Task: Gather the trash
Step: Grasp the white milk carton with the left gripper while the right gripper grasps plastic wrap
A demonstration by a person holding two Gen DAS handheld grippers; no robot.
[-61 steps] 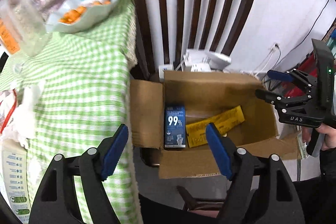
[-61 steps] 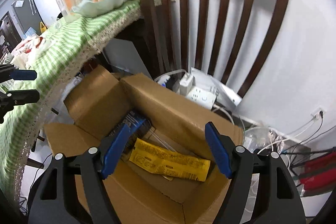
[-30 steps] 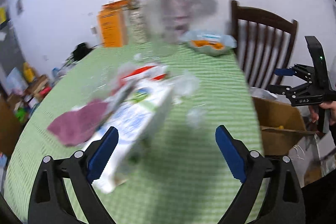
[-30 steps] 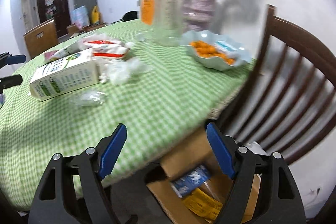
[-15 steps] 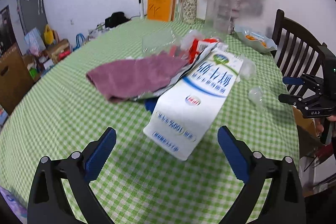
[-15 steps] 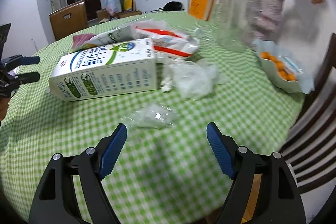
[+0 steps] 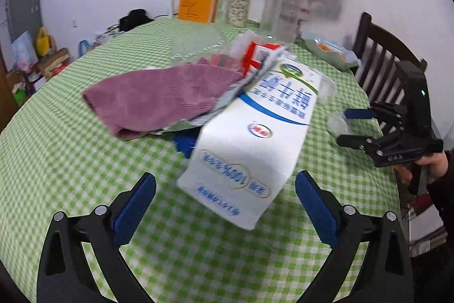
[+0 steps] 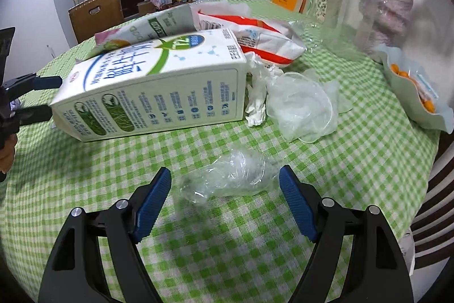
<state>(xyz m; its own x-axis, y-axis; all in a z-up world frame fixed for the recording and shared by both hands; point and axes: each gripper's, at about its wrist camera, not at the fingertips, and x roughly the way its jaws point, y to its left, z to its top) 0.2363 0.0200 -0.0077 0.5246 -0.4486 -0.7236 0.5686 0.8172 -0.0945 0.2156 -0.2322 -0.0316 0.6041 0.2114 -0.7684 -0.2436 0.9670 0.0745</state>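
Both tongs have closed in on the trash since half a second ago. Left tongs (image 7: pixel 225 198) wide open, holding nothing, low over the near end of the milk carton (image 7: pixel 255 132), which lies on its side. Right tongs (image 8: pixel 225 199) wide open, empty — crumpled clear plastic wrap (image 8: pixel 227 178) sits just ahead between the blue pads. Only the left view shows the purple cloth (image 7: pixel 159 95) beside the carton and the dark chair (image 7: pixel 380 61); only the right view shows the red-and-white bag (image 8: pixel 255 33), clear plastic cup (image 8: pixel 303 107) and dish of orange fruit (image 8: pixel 414 93). Carton prints "100%". Counter (image 7: pixel 56 166) has green-checked cloth — white walls, dark door behind.
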